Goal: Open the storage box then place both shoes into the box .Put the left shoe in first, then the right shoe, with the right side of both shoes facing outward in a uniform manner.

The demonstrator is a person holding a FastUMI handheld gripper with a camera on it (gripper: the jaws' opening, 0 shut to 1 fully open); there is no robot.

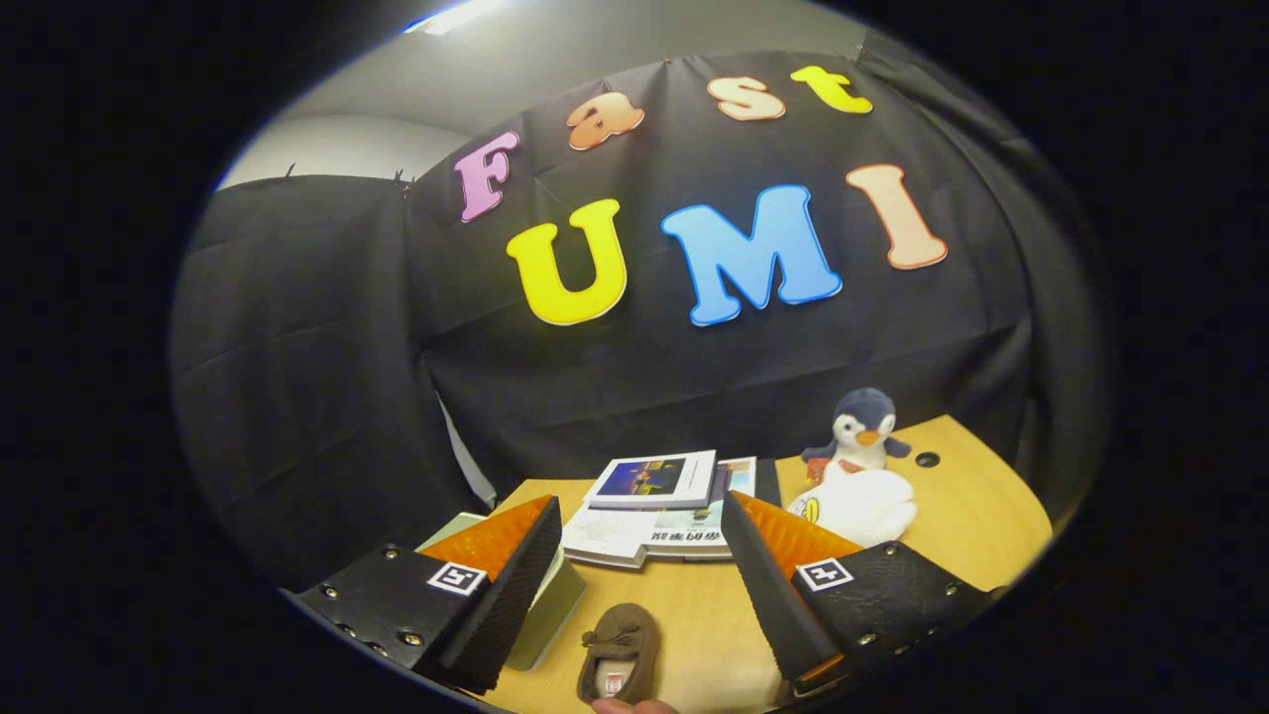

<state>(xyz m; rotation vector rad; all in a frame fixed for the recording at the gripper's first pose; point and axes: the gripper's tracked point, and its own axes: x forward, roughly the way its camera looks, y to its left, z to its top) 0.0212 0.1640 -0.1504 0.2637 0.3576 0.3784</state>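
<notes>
A small brown shoe point(620, 654) lies on the wooden table point(977, 521), low between my two fingers and near their bases, its toe pointing away from me. My gripper point(639, 516) is open, raised above the table, with nothing between its fingers. A pale green storage box point(555, 600) sits beside the left finger and is mostly hidden behind it. A fingertip of a person point(625, 706) shows just below the shoe.
A stack of books and magazines point(659, 506) lies just beyond the fingers. A plush penguin point(861, 431) stands behind a white plush toy point(863, 506), ahead of the right finger. The booth's black cloth wall closes the back and left.
</notes>
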